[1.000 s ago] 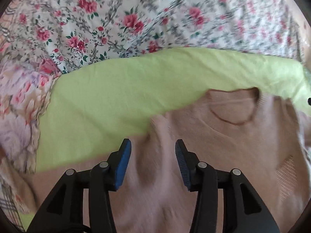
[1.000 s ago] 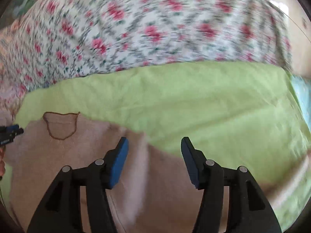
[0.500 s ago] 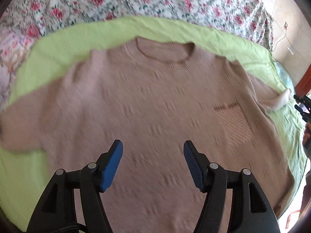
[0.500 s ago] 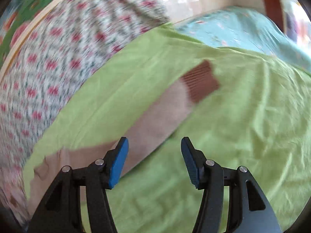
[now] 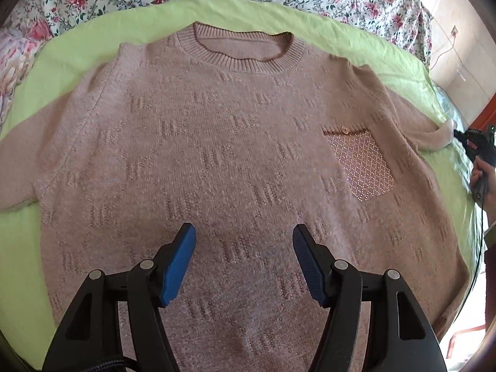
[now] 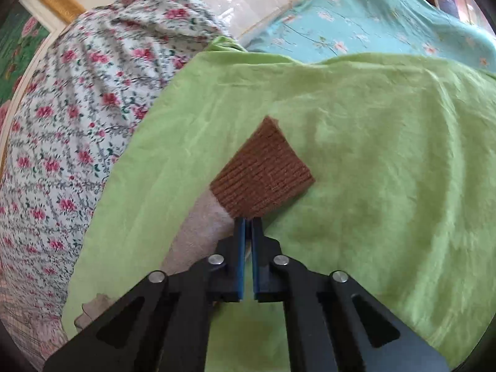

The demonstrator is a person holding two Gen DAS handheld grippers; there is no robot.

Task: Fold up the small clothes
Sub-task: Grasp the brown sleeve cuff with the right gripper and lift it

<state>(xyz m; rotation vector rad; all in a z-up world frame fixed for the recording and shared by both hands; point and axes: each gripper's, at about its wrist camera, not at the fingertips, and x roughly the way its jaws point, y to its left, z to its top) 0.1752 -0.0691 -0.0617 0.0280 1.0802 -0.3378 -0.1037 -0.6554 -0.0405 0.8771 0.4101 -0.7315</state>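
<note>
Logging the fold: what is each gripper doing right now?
Left gripper: open, empty, above the sweater.
Right gripper: shut on the sleeve cuff.

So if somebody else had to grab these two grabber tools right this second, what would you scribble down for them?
Left gripper: open, hovering over the lower middle of the sweater, holding nothing.
Right gripper: shut on the edge of the sleeve's brown ribbed cuff; that sleeve stretches out to the side.
Sweater: lies front up and flat on the green sheet, collar away from you, pocket on the right gripper's side. The other sleeve lies spread out.
Done: sweater laid out, one cuff gripped.
Left: no fold shows yet. Probably bring the held sleeve across the body, then the other, then fold the body.
</note>
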